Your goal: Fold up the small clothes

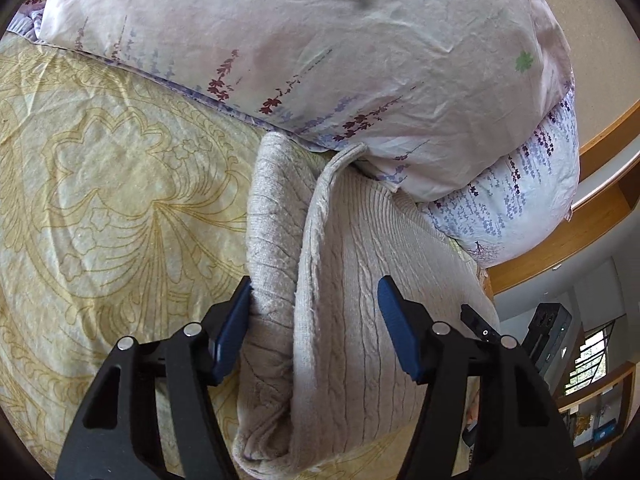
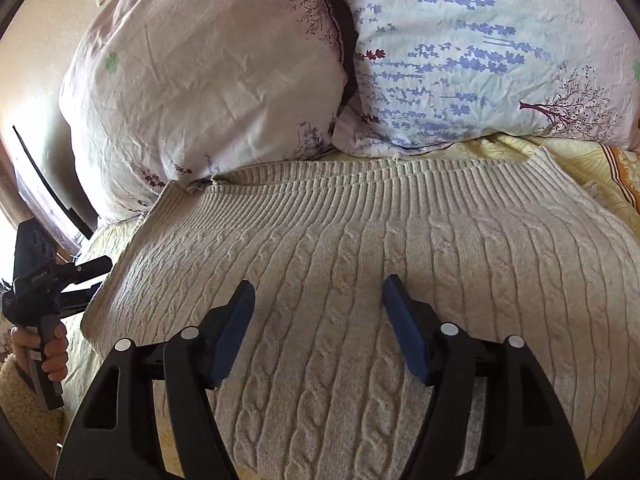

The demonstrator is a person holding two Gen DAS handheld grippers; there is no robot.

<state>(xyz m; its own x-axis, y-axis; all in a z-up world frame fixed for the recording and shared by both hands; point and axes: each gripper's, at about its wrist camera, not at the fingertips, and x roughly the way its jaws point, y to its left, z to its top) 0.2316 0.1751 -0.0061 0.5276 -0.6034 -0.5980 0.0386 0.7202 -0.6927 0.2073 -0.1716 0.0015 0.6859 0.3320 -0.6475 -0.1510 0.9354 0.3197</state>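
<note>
Left wrist view shows the left tool (image 1: 316, 292) spread wide around a turned-over side edge of the cream cable-knit sweater (image 1: 340, 280), gripping nothing. The sweater lies on the yellow bedsheet (image 1: 100, 160), its ribbed band against the far pillows (image 2: 200, 72). The right tool (image 2: 318, 292) hovers wide above the knit. Folding looks barely begun; most folds remain.
</note>
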